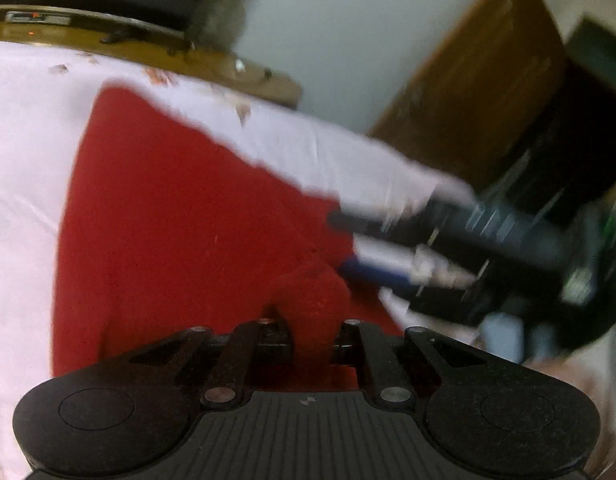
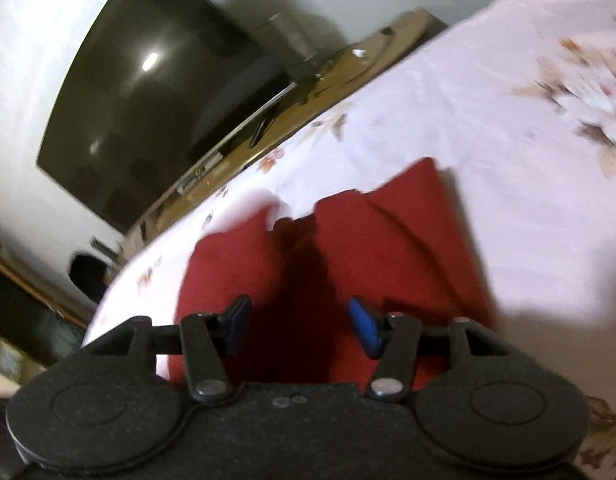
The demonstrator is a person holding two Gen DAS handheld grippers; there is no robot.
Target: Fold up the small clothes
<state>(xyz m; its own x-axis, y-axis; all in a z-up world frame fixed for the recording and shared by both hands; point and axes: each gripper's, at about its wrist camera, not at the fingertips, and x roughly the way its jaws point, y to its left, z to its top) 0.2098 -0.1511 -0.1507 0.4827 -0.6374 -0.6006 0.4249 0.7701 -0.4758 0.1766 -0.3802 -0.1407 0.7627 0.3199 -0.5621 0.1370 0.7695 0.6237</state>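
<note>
Fold underway, not done: red garment (image 1: 168,216) on floral bedsheet (image 1: 24,128), L gripper (image 1: 311,336) pinching a bunched edge, R gripper (image 2: 300,328) jaws spread over cloth w/ nothing held; flattening + remaining folds left, by my read.

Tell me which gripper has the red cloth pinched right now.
The left gripper: its jaws are shut on a bunch of the red cloth. The right gripper stands open above the cloth, nothing between its blue pads.

pale wall (image 2: 24,80) | dark TV screen (image 2: 156,112) | brown wooden door (image 1: 479,80)
</note>
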